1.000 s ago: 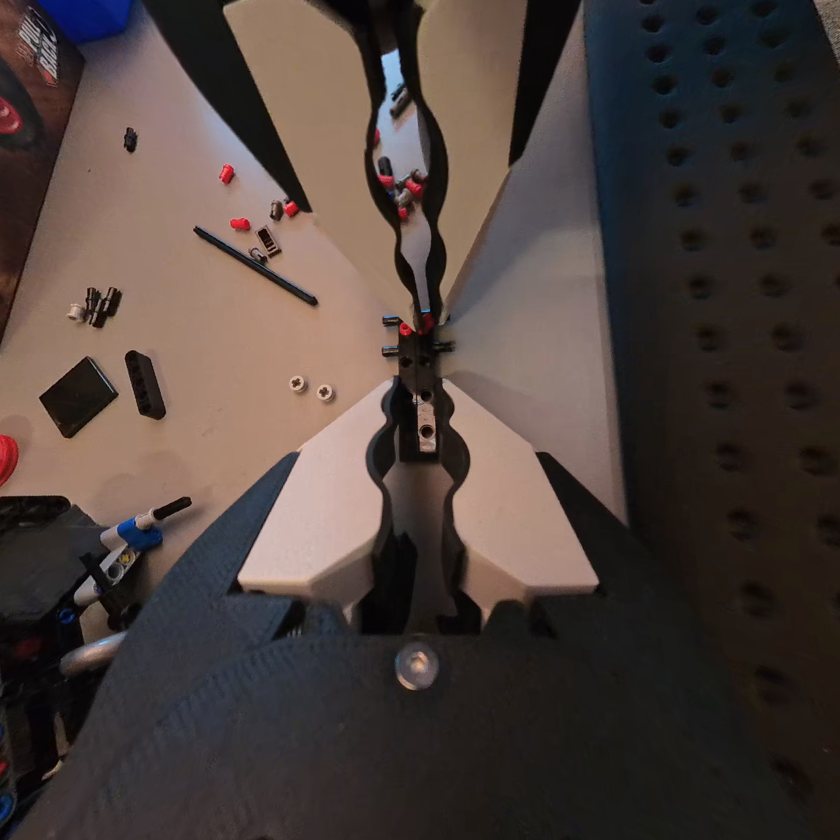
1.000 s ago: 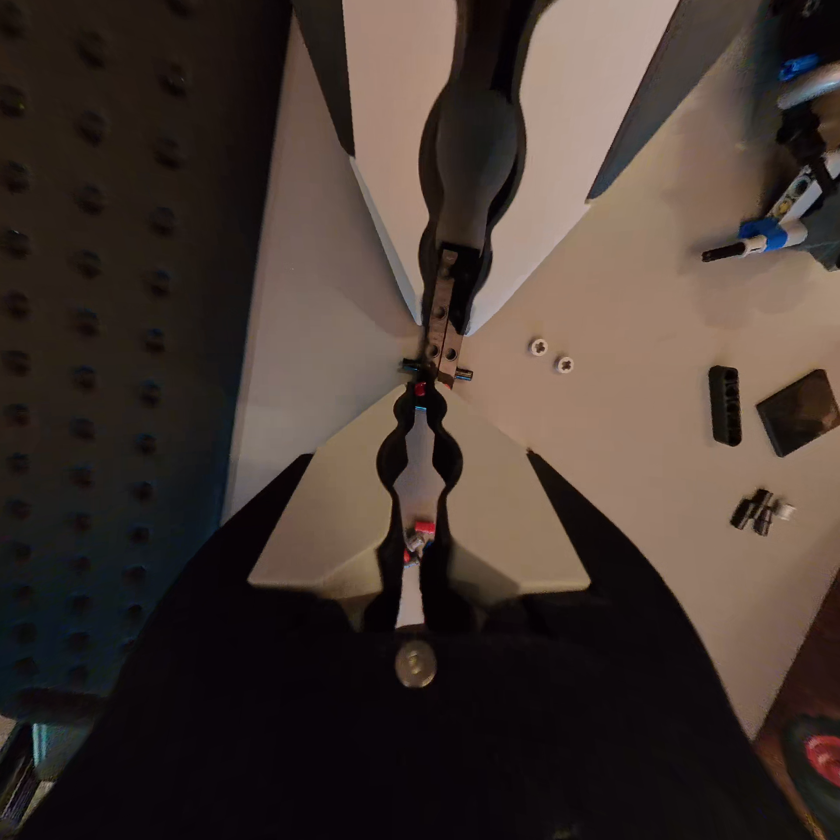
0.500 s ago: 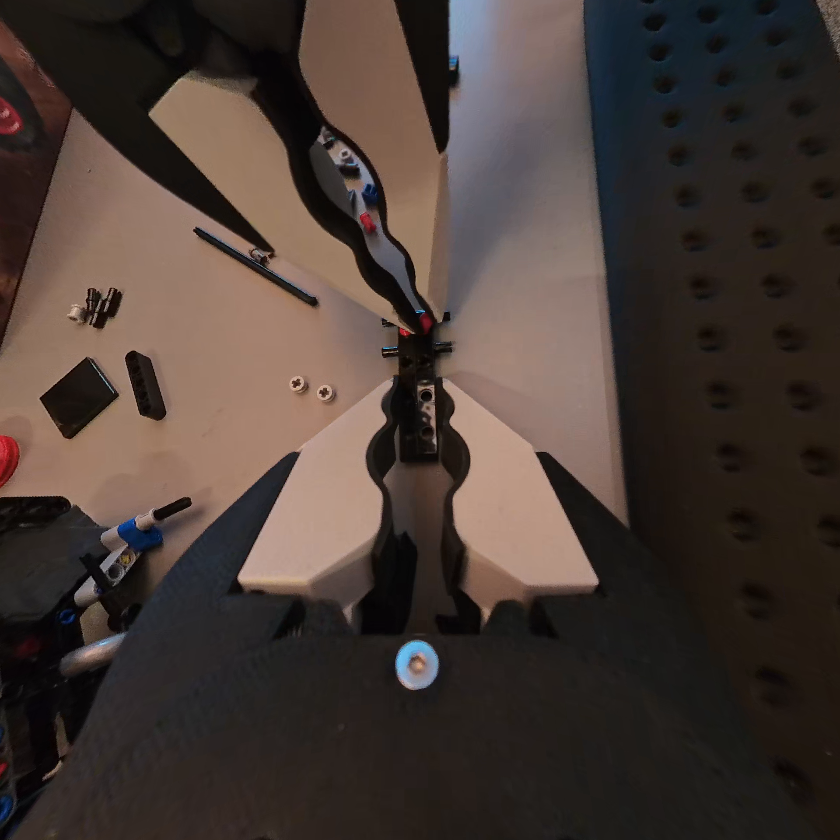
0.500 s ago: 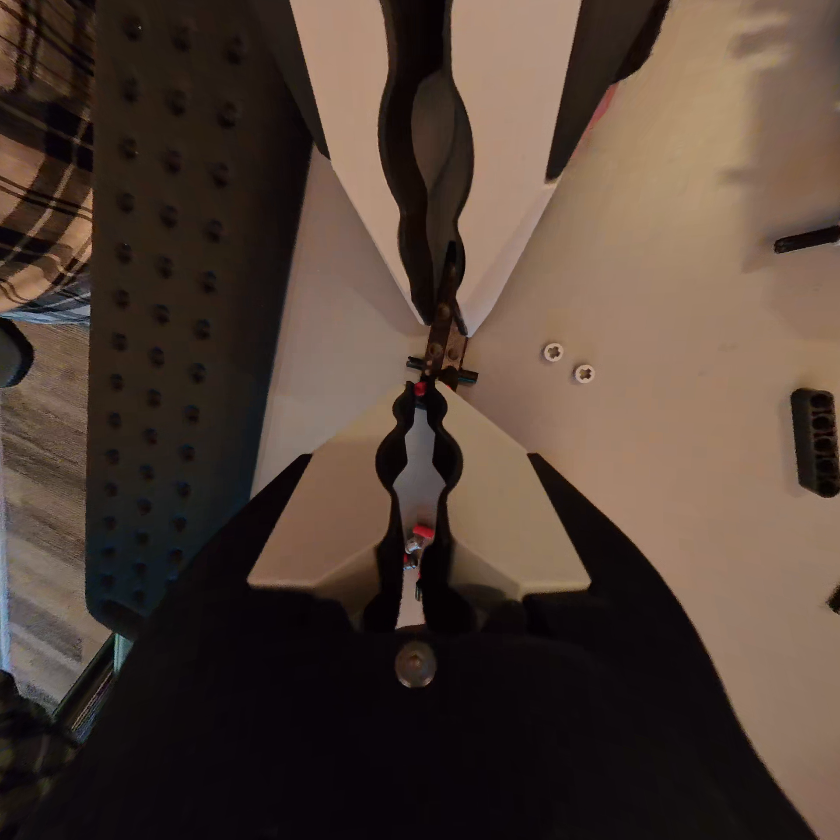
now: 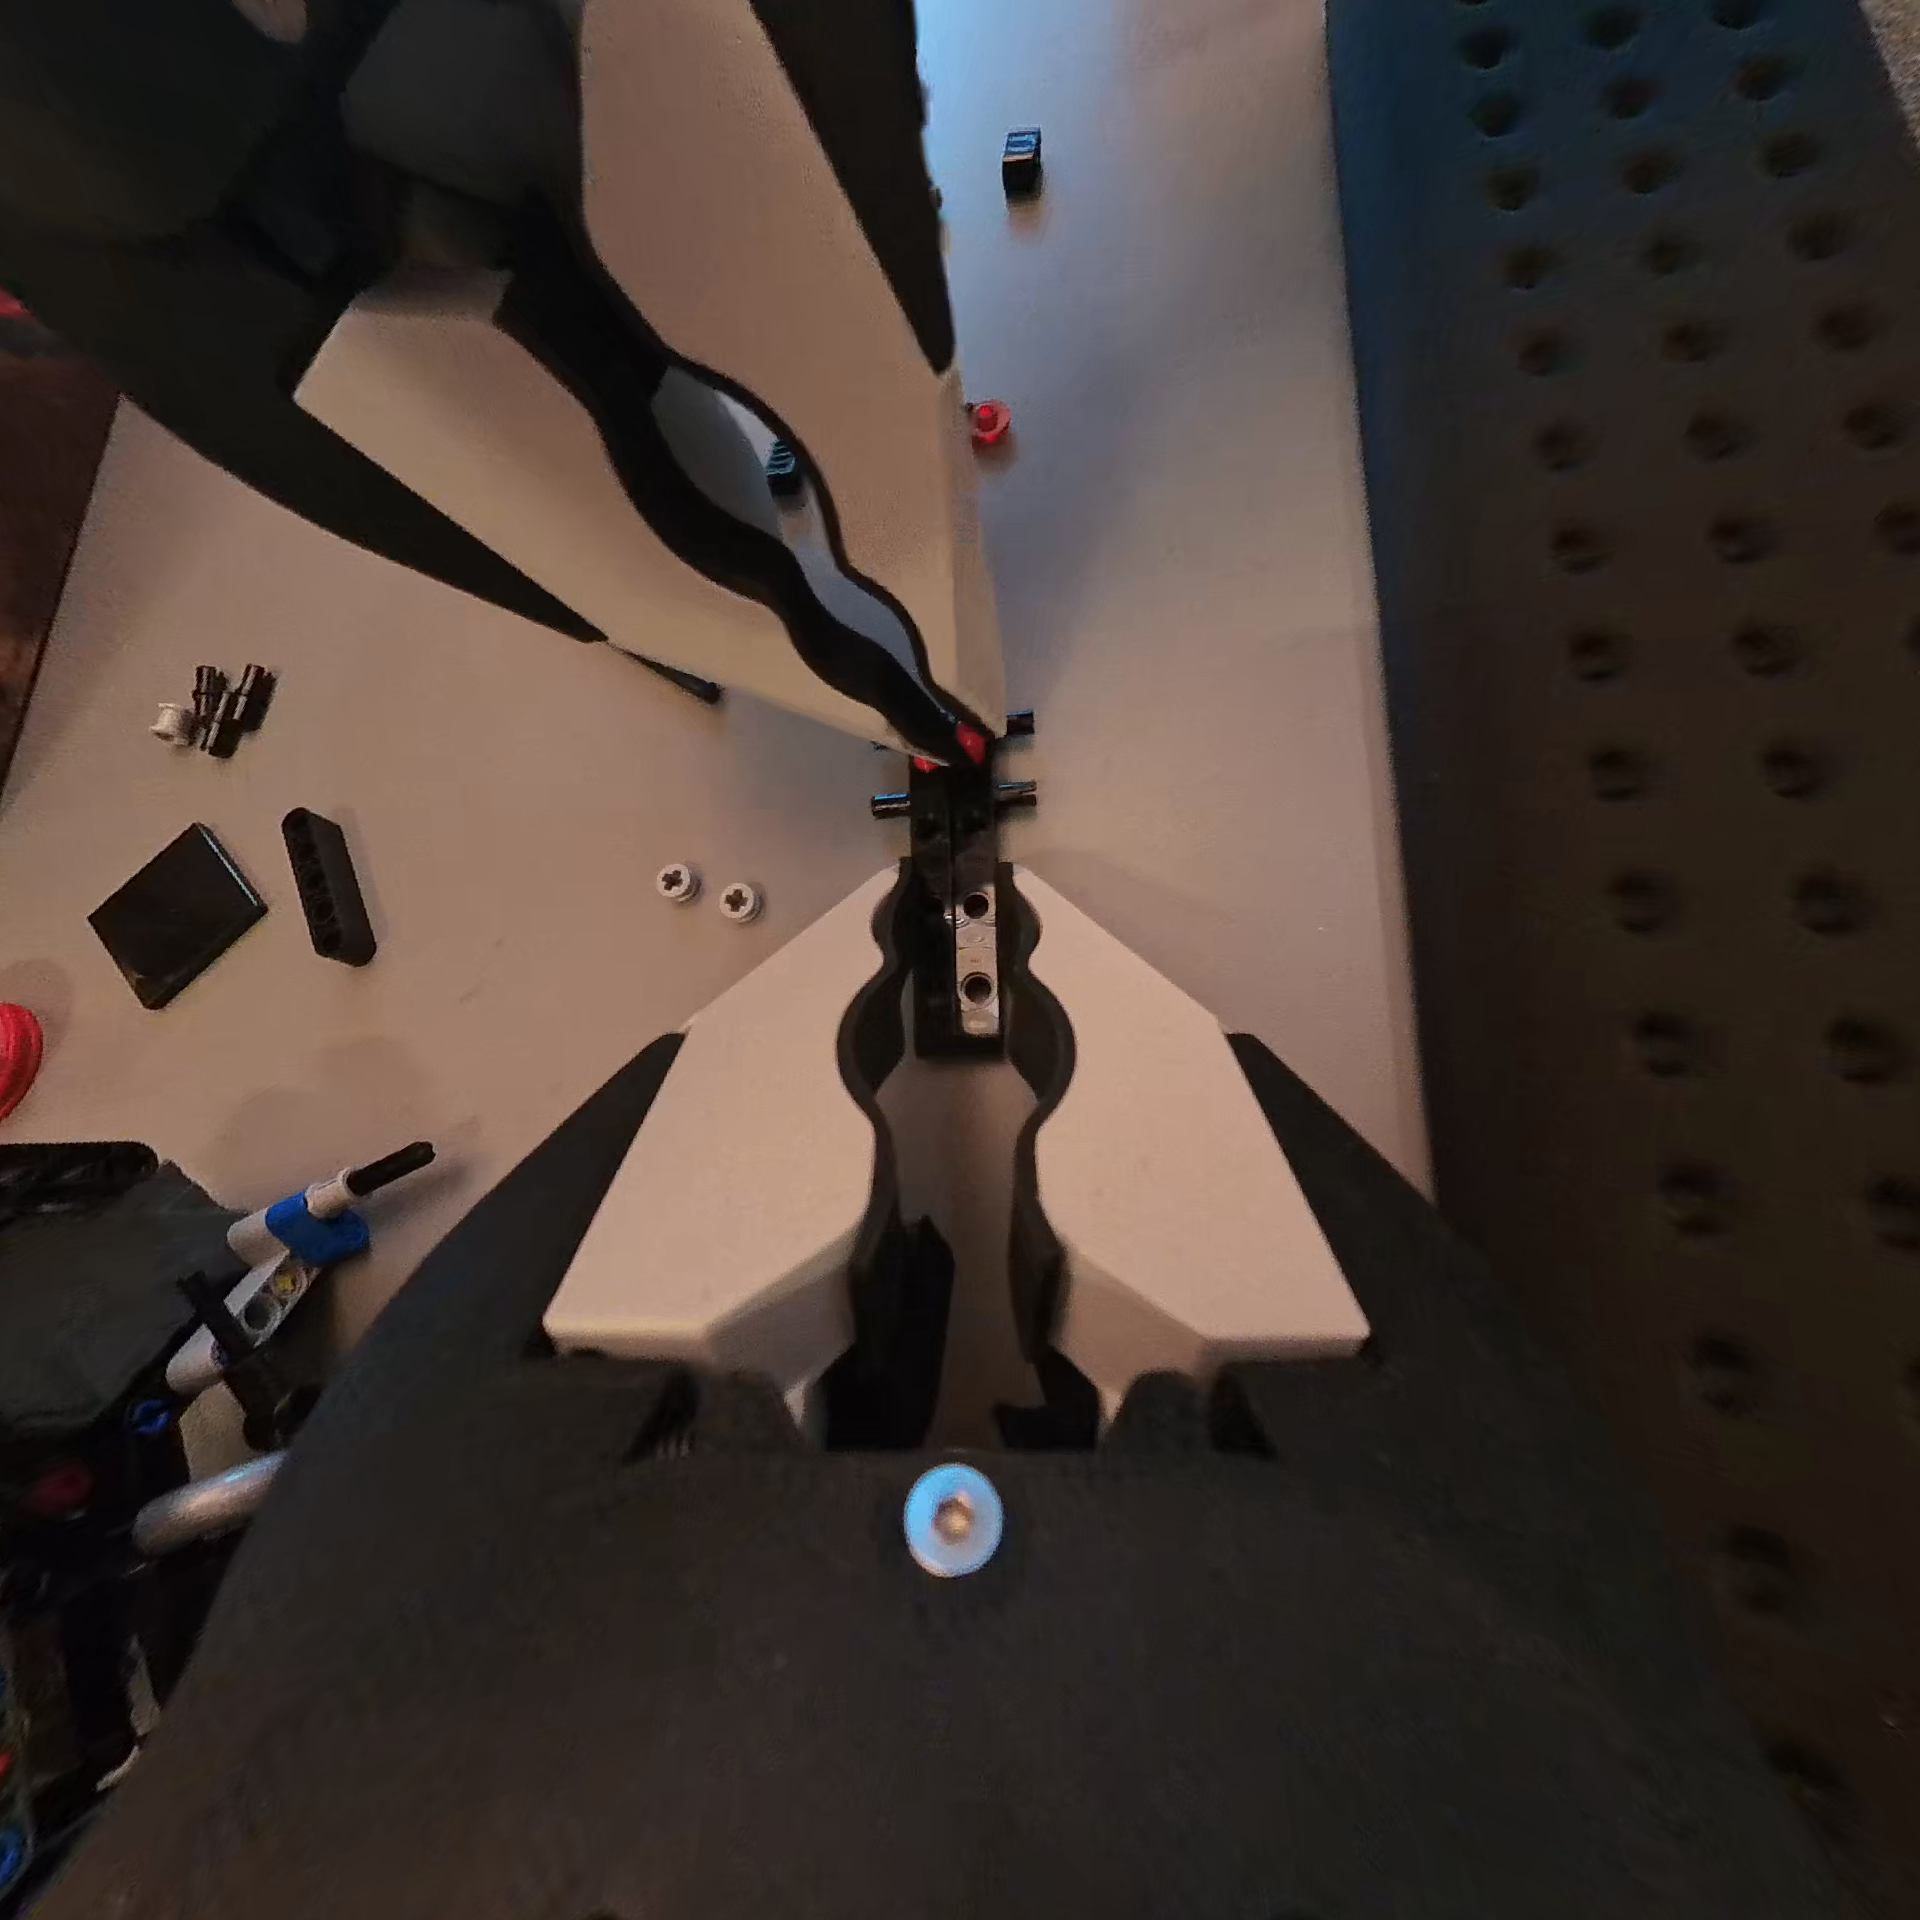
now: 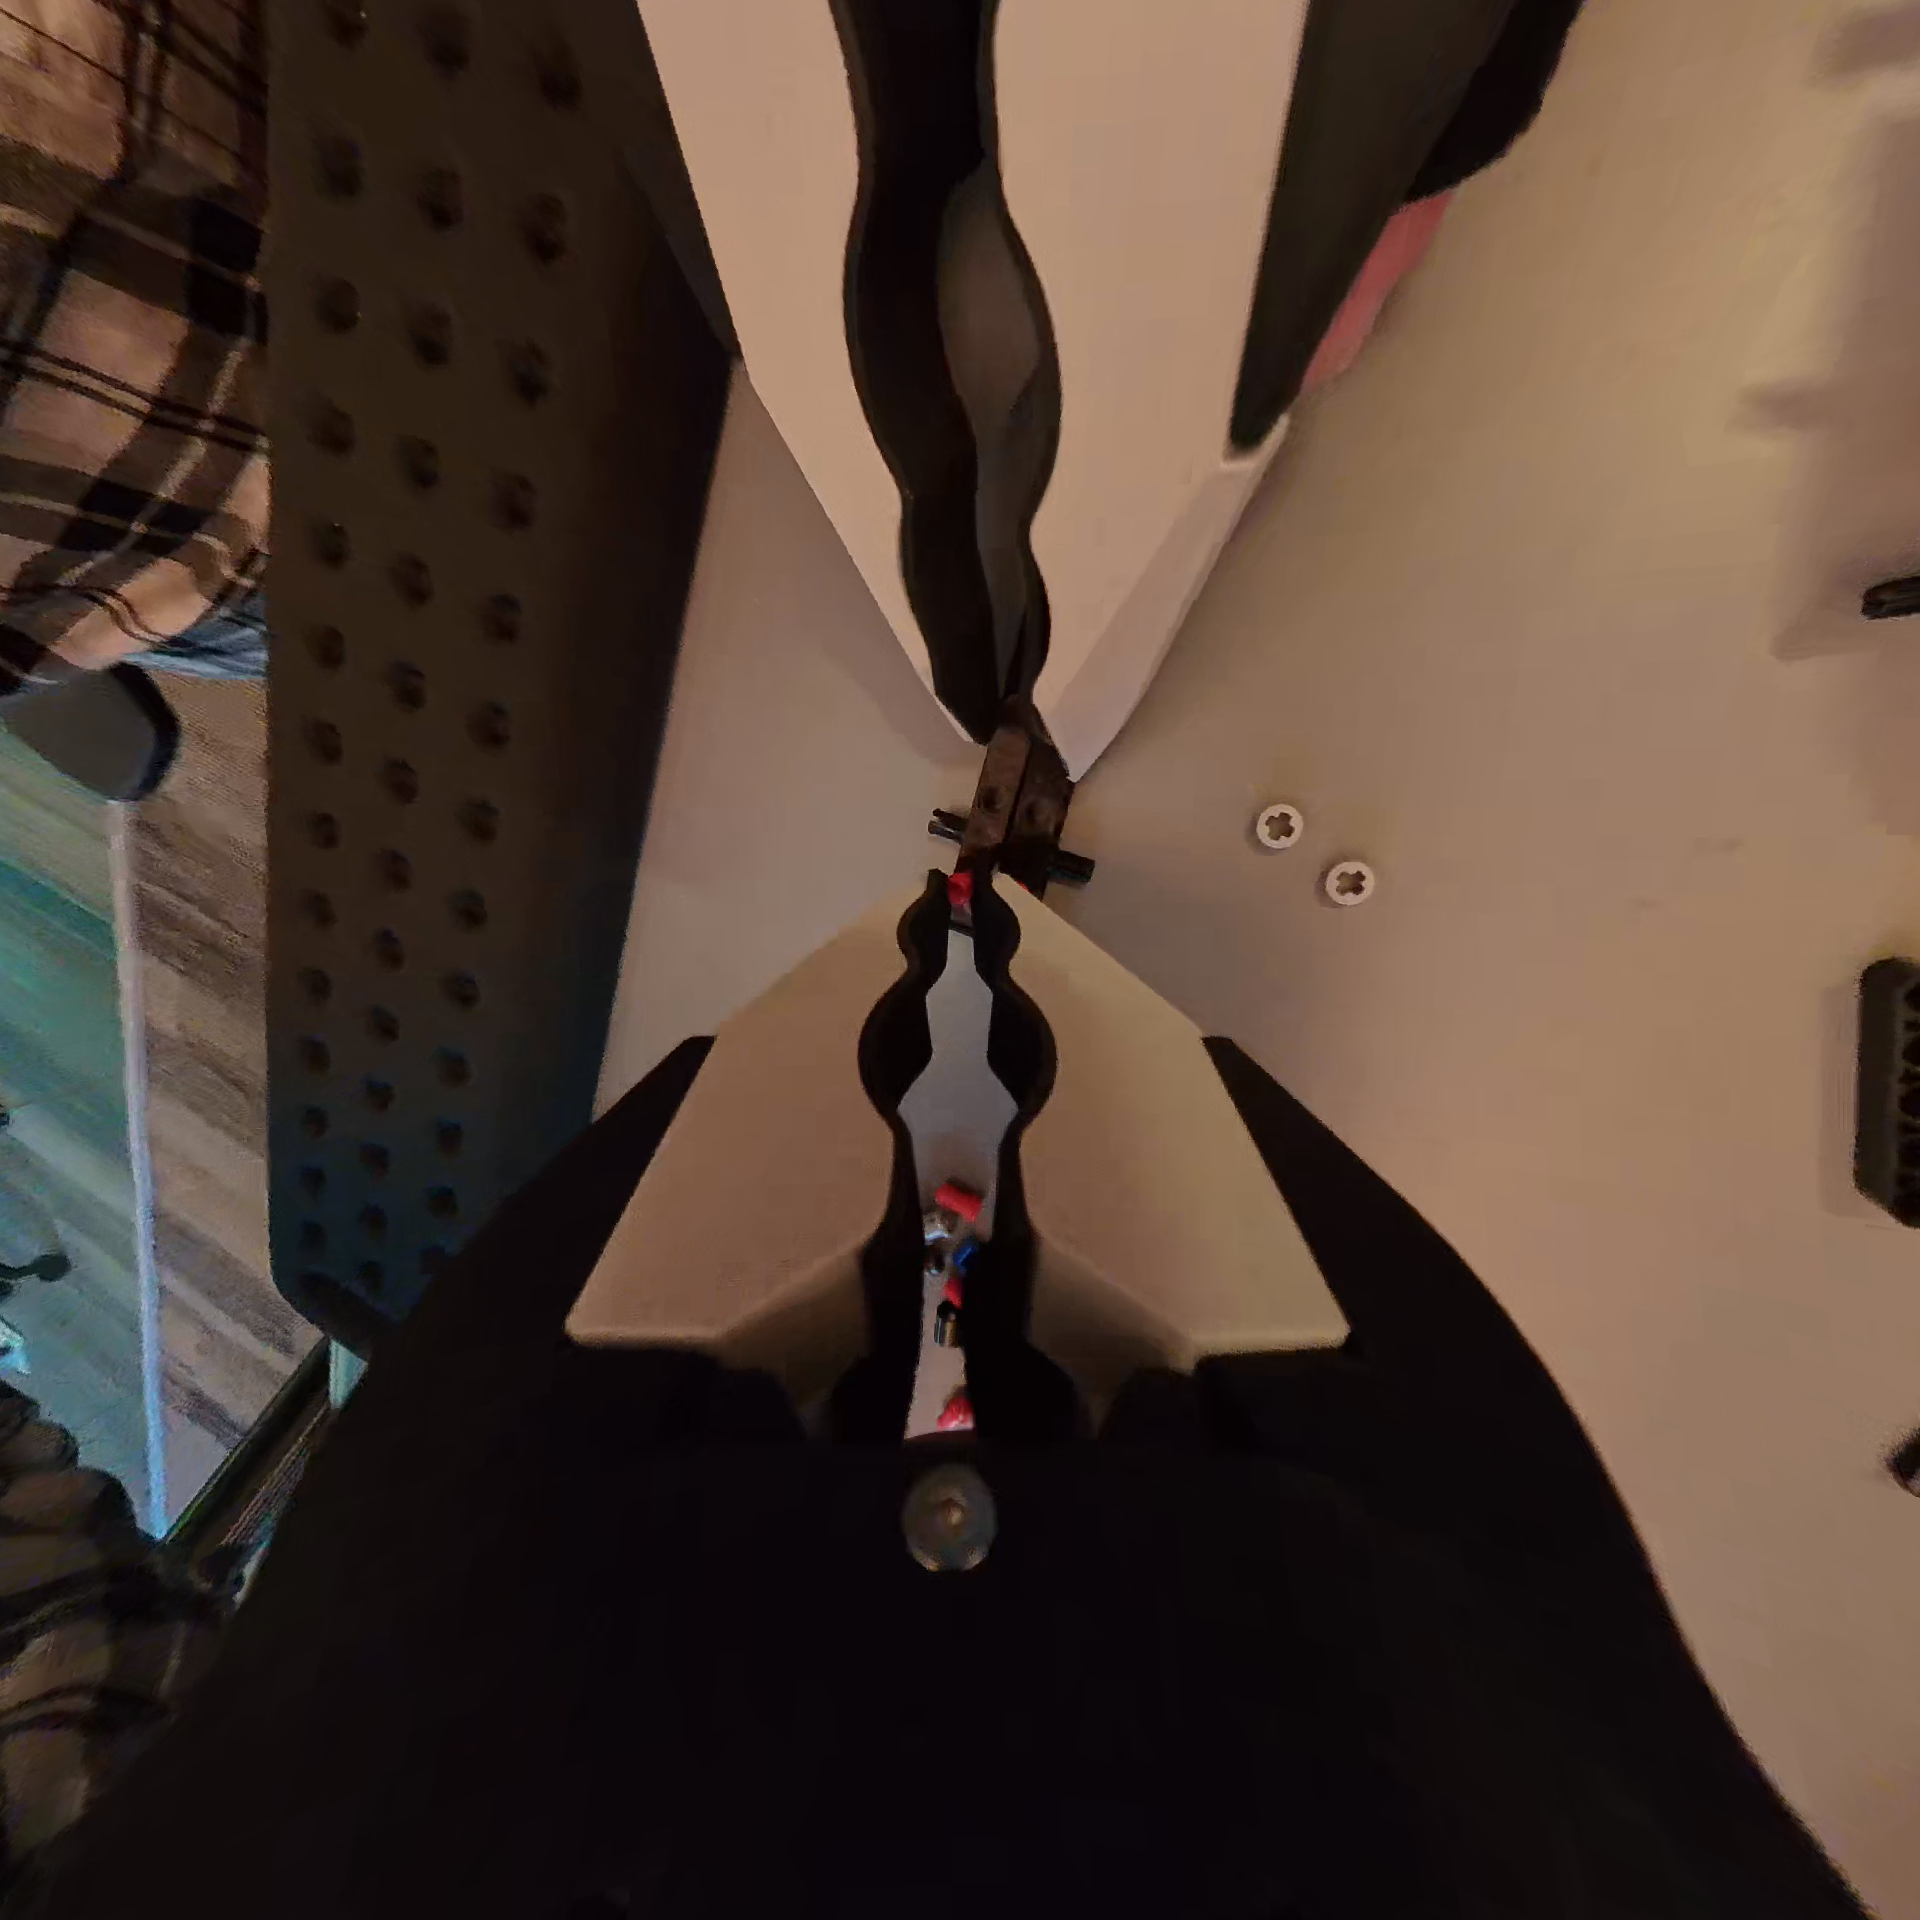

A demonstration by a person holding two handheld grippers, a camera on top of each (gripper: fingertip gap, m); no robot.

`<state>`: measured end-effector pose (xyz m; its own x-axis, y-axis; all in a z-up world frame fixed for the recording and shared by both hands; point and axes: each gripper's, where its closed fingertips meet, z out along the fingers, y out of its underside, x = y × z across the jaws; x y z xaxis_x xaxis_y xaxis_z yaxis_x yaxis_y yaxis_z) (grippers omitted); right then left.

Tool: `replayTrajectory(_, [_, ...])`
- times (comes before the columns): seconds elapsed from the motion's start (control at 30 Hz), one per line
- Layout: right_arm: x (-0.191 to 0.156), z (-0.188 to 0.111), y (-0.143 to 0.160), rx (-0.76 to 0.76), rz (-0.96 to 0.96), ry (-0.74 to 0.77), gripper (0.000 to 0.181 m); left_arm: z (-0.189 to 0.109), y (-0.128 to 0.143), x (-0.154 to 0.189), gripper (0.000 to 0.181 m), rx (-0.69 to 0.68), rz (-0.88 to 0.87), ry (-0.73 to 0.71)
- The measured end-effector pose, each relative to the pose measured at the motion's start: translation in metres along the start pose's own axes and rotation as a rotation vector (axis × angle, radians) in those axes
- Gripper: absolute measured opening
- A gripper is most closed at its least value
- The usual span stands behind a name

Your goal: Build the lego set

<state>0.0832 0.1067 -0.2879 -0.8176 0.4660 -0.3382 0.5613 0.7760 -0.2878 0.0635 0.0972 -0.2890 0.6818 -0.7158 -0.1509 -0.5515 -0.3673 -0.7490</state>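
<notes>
Dark perforated panel (image 5: pixel 1662 727): along the 3 o'clock edge of the left wrist view, at 9 o'clock in the right wrist view (image 6: pixel 416 623).
Pale table (image 5: pixel 499 1039): underneath everything, loose parts scattered over it.
Left gripper (image 5: pixel 956 904): entering from 6 o'clock, fingers pressed onto a black pinned beam assembly (image 5: pixel 956 935), grey holed face showing, black pins protruding sideways at its far end.
Right gripper (image 6: pixel 961 899): from 6 o'clock in its own view, from 11 o'clock in the left wrist view (image 5: pixel 951 743); tips pinched on a small red pin (image 6: pixel 958 886), held against the end of the assembly (image 6: pixel 1013 800) at centre.
Partly built model (image 5: pixel 135 1351): at 8 o'clock, blue and grey parts projecting.
Black square tile (image 5: pixel 177 914) and short black beam (image 5: pixel 327 883): side by side at 9 o'clock.
Two white round bushes (image 5: pixel 707 891): just beside each other, between the beam and the grippers.
Red stud (image 5: pixel 990 426) and black piece (image 5: pixel 1021 158): toward 12 o'clock.
</notes>
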Motion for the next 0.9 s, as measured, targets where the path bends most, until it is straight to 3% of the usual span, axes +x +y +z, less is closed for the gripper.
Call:
replayTrajectory(0.23, [0.0037,0.0002,-0.0001,-0.077,-0.035,0.278,0.003,-0.0001,0.0001,0.0,0.013,-0.001,0.006,-0.004])
replayTrajectory(0.37, [0.0068,-0.001,0.0007,-0.043,-0.028,0.426,0.003,0.0002,0.0001,0.0001,0.013,-0.002,0.012,-0.008])
replayTrajectory(0.67, [0.0032,-0.0058,-0.002,0.145,0.073,0.432,0.007,0.0005,-0.0001,0.0007,0.013,-0.002,0.016,-0.009])
replayTrajectory(0.9, [0.0037,-0.0082,-0.0021,0.164,0.077,0.46,0.0,0.0006,-0.0001,0.0008,0.013,-0.002,0.015,-0.008])
